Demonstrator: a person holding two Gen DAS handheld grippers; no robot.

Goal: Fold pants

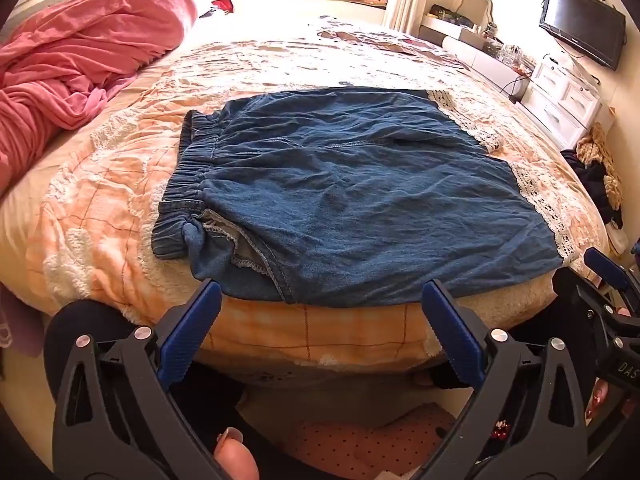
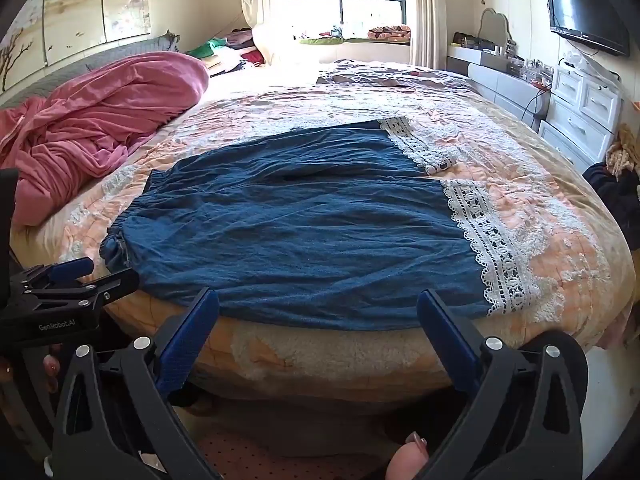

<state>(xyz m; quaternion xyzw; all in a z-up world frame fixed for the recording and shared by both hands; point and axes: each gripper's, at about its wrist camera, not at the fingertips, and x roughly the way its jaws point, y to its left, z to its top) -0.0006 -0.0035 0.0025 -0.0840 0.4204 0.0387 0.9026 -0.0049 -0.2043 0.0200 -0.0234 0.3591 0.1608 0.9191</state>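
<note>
At far left a pink blanket (image 2: 100,120) is heaped on the bed (image 2: 340,360). The pants (image 2: 304,232) lie spread flat near the bed's near edge, waistband (image 1: 188,184) to the left and lace hems (image 2: 480,240) to the right, apparently unfolded, so every fold looks still to do. The left gripper (image 1: 320,300) and right gripper (image 2: 318,310) both gape wide and empty, just short of the pants' near edge.
</note>
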